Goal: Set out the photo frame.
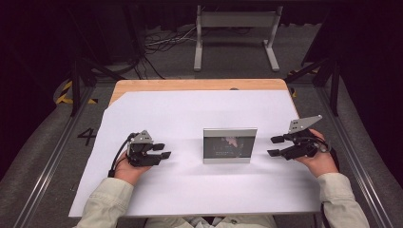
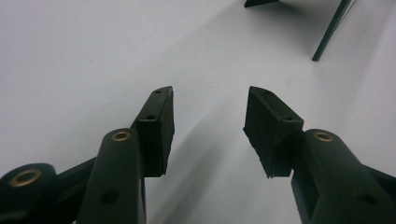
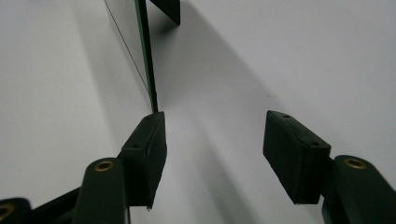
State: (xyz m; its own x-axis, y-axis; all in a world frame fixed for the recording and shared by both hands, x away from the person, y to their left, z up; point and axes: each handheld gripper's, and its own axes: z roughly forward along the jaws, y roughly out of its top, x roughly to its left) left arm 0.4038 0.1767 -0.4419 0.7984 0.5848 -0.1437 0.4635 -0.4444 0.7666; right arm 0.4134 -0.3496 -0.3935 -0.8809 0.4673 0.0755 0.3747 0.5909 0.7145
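The right tool [image 1: 274,146] is spread wide with nothing between its jaws, and the left tool [image 1: 161,150] is spread and empty too. The picture frame [image 1: 230,145] stands upright on the white-covered desk [image 1: 190,109] between them, near neither. Grasping it remains undone.

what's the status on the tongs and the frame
Left tongs open, empty. Right tongs open, empty, beside the photo frame. Frame upright on white sheet, untouched. Nothing in the way.
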